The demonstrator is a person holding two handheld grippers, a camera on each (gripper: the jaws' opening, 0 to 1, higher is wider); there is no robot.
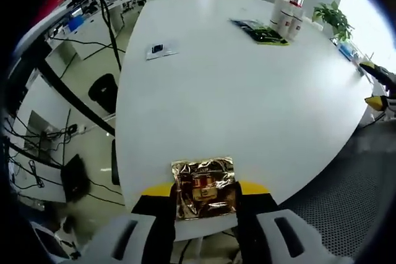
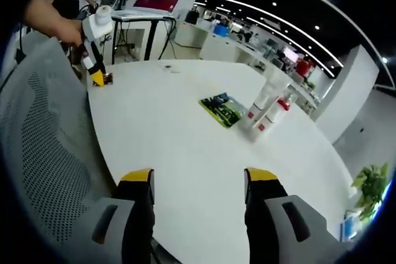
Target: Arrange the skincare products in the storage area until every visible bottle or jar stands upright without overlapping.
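— White table, open office behind. Bottles?
— White bottles upright, just beside green packet.
— Claws?
— Left gripper clamped on gold sachet at table's edge, far from packet. Right gripper apart, holding nothing.

bottles on table — beside pkt, upright

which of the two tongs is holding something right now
The left tongs are shut on a gold foil packet at the table edge. The right tongs are open and hold nothing.
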